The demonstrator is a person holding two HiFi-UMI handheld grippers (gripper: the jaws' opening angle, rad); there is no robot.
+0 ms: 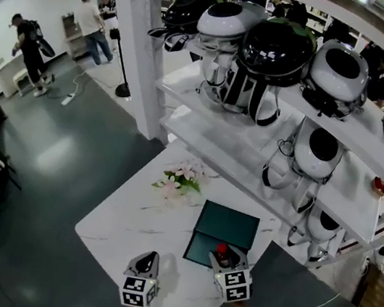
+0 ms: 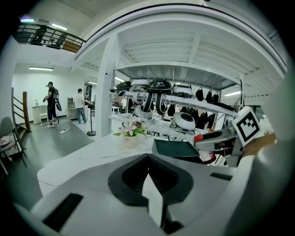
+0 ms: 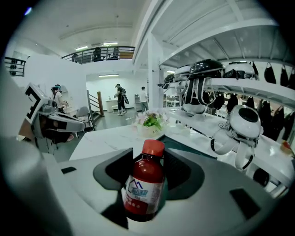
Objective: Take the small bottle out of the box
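Observation:
A small bottle (image 3: 144, 186) of red liquid, with a red cap and a white label, stands almost upright between the jaws of my right gripper (image 3: 146, 171), which is shut on it. In the head view its red cap (image 1: 221, 249) shows at the near right edge of the dark green box (image 1: 227, 225), which lies open on the white table (image 1: 128, 222). My right gripper (image 1: 225, 256) hovers there. My left gripper (image 1: 146, 260) sits left of the box near the table's front edge, jaws together and empty. The left gripper view shows the box (image 2: 177, 148) and the bottle (image 2: 209, 156).
A small pot of pink flowers (image 1: 181, 179) stands on the table beyond the box. A white shelf rack (image 1: 268, 137) loaded with several round helmet-like heads runs along the table's far right. Two people (image 1: 27, 46) stand far off on the grey floor at left.

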